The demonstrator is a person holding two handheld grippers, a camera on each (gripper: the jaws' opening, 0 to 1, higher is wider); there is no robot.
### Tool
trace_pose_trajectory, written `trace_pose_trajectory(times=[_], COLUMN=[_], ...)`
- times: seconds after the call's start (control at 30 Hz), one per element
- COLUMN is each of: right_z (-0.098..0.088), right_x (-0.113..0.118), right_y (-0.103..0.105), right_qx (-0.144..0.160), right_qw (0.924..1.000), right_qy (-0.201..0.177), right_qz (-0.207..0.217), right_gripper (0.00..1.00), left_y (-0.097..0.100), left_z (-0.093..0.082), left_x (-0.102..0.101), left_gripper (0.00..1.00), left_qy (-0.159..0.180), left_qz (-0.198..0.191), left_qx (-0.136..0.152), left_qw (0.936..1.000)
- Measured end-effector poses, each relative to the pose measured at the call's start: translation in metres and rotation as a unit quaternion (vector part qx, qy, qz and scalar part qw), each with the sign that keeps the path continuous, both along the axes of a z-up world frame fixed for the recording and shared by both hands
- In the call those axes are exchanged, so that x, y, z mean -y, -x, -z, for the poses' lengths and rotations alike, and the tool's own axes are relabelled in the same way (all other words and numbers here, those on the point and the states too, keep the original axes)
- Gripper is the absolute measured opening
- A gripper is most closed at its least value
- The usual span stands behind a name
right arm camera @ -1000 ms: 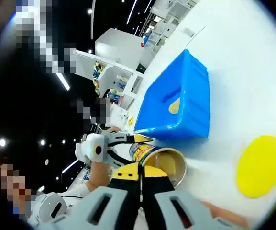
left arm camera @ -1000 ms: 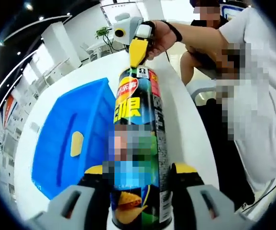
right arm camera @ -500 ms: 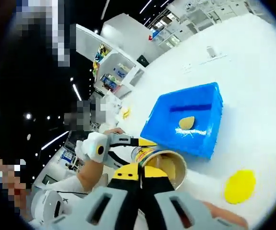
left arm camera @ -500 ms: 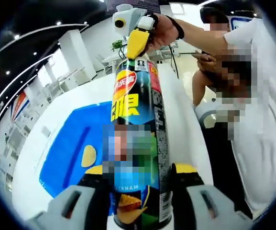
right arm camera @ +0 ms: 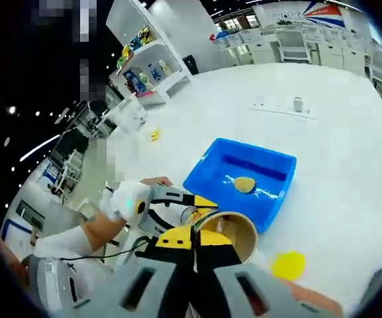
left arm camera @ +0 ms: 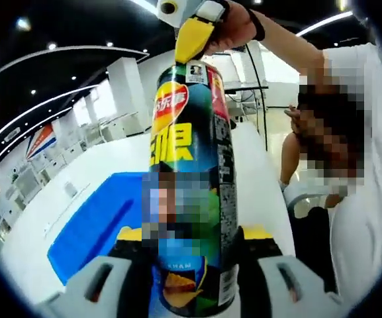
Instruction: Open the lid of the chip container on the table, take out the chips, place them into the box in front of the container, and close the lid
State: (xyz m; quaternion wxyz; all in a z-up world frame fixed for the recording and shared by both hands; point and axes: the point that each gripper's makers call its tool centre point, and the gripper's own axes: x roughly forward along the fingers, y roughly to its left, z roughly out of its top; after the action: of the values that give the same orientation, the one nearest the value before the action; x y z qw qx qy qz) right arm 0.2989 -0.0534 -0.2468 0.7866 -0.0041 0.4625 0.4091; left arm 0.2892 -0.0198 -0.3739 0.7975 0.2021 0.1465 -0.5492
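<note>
Chips container [left arm camera: 191,179] now stands taller against the ceiling in the left gripper view than a second ago, and the blue box [left arm camera: 98,222] has slid lower behind it, its one chip out of sight. From the right gripper view the table [right arm camera: 349,165] has dropped farther away; the box [right arm camera: 240,182] and the yellow lid [right arm camera: 288,265] look smaller. The container is a glossy printed cylinder, its open mouth [right arm camera: 230,232] round with pale lining. The box is smooth moulded plastic holding one oval chip [right arm camera: 244,184]. Left gripper [left arm camera: 194,233] clamps the tube's lower body. Right gripper [right arm camera: 194,236] has its yellow tips pressed together at the rim; whether they pinch anything, I cannot tell.
</note>
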Motion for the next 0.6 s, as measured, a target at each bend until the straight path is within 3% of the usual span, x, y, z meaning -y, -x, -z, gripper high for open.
trace_pose_trajectory(times=[0.03,0.17,0.37,0.5,0.6], right_z=[-0.002,-0.01,-0.023,-0.019,-0.016], right_x=[-0.001,-0.012,-0.04,-0.047,-0.055], right_y=[0.0,0.005,0.013,0.011,0.013], right_qx=[0.017,0.03,0.06,0.074,0.075], right_qw=[0.9996,0.9974,0.9933,0.9884,0.9872], right_qy=[0.023,0.057,0.077,0.104,0.107], right_qz=[-0.008,-0.031,-0.063,-0.082,-0.091], right_gripper=[0.01,0.01,0.01,0.01,0.01], left_y=[-0.003,0.001,-0.004,-0.002,-0.001], left_z=[-0.001,-0.004,-0.015,-0.01,-0.01], left_x=[0.002,0.015,0.017,0.015,0.013], left_gripper=[0.5,0.5,0.5,0.5,0.5], left_qy=[0.012,0.053,0.127,0.144,0.174], left_qz=[-0.015,-0.037,-0.08,-0.09,-0.103], left_qx=[0.011,0.016,0.029,0.029,0.028], left_qw=[0.9998,0.9978,0.9883,0.985,0.9789])
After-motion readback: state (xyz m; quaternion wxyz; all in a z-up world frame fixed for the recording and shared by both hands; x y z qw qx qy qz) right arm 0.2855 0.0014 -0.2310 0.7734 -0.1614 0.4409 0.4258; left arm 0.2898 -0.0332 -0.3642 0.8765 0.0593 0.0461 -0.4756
